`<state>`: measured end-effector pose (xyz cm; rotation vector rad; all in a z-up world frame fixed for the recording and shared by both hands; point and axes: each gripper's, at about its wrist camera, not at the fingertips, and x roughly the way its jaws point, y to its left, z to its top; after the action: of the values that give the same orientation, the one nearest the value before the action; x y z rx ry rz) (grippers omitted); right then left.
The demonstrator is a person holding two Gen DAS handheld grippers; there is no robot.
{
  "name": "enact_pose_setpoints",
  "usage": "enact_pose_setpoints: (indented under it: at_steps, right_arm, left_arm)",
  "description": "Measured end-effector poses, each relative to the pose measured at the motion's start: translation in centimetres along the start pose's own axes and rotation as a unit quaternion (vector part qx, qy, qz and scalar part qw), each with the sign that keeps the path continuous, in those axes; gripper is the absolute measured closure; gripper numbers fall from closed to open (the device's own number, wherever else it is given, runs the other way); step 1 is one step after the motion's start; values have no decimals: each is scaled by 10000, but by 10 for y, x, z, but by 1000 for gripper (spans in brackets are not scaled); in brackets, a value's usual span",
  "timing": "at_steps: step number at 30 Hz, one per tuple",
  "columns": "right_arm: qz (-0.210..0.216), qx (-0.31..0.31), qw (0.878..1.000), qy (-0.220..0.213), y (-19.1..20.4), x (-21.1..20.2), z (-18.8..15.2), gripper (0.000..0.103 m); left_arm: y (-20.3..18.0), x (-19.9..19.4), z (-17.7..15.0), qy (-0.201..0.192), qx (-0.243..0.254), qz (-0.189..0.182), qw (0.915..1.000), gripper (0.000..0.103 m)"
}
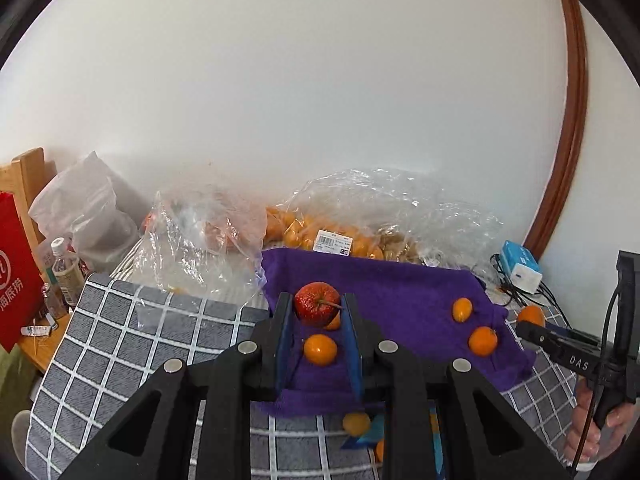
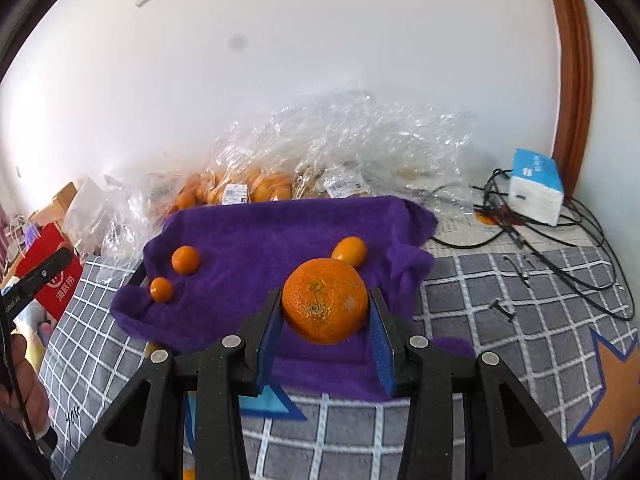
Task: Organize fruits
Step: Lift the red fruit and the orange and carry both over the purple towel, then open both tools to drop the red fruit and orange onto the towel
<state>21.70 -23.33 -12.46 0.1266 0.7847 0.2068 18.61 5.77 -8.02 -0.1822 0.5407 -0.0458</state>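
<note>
My left gripper is shut on a red apple, held at the fingertips above a purple towel. Three small oranges lie on the towel. My right gripper is shut on a large orange, which hangs over the towel's near right part. In the right wrist view, small oranges rest on the towel. The same large orange shows at the right of the left wrist view.
Clear plastic bags of oranges lie against the wall behind the towel. A tissue box and tangled cables lie at the back right. A red bag and bottles stand left. A grey checked blanket covers the surface.
</note>
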Motion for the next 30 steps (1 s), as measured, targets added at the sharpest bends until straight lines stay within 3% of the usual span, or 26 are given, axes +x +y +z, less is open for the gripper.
enact_pose_setpoints:
  at_steps: [4, 13, 20, 22, 30]
  right_arm:
    - [100, -113, 9997, 177, 13, 21, 2, 62]
    - [169, -570, 9966, 566, 38, 66, -10, 62]
    - [134, -607, 9954, 724, 38, 85, -19, 62]
    - [102, -598, 9952, 768, 38, 88, -20, 62]
    - [74, -553, 9952, 807, 35, 92, -23, 62]
  left_arm:
    - [2, 23, 2, 111, -126, 118, 9998, 80]
    - [10, 73, -23, 850, -261, 131, 9960, 80]
    - [13, 85, -36, 1273, -246, 117, 9915, 80]
    - [10, 85, -39, 1311, -82, 264, 9910, 80]
    - [8, 91, -44, 1476, -47, 248, 9887, 80]
